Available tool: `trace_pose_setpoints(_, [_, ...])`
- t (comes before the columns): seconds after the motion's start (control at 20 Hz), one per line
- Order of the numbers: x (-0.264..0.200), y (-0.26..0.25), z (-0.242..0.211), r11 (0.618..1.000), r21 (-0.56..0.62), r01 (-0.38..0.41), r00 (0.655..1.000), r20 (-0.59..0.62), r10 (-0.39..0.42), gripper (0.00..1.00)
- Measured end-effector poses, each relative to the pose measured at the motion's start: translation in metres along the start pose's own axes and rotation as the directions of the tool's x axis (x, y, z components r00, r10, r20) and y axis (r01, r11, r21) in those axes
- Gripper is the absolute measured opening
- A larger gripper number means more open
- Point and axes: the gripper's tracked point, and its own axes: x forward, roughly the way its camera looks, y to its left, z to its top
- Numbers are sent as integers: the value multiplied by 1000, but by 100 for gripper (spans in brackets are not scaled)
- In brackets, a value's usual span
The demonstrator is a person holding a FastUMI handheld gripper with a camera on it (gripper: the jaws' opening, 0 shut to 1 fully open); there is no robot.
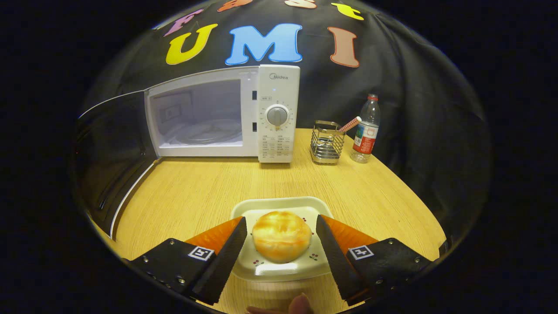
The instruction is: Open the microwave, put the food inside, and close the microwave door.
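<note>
a round golden bun sits on a white square plate with small flower prints, between the claw's fingers. well beyond them stands a white microwave, its door swung wide open, glass turntable visible inside.

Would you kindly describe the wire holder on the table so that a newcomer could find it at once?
Start at the white microwave, whose door hangs open, at the far side of the wooden table. Just past its dial panel stands the wire holder, with a plastic bottle beyond it. It alone is shiny metal mesh, with a checked straw poking out. The gripper straddles the bun's plate, fingers open.
</note>
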Motion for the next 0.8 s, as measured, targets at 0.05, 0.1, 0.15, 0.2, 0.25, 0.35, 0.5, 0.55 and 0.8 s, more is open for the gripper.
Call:
trace_pose_setpoints(0.05, [3, 5, -5, 999, 32, -27, 999, -31, 28, 97])
trace_pose_setpoints(0.1, [10, 3, -7, 999, 36, -30, 998, -45, 31, 99])
trace_pose_setpoints(0.15, [15, 0, -13, 999, 34, -24, 997, -74, 27, 99])
trace_pose_setpoints(0.2, [22, 0, -22, 999, 37, -18, 994, -111, 22, 98])
trace_pose_setpoints(0.25, [24, -2, -14, 1000, 19, -12, 997, -78, 13, 98])
trace_pose_setpoints(0.35, [23, 0, -17, 1000, 14, -16, 997, -77, 17, 98])
trace_pose_setpoints(0.5, [20, 6, -13, 999, 28, -29, 999, -31, 30, 82])
trace_pose_setpoints(0.55, [17, 16, -7, 997, 33, -64, 998, 2, 64, 81])
trace_pose_setpoints(0.8, [-10, 64, 33, 977, 93, -190, 972, 158, 174, 68])
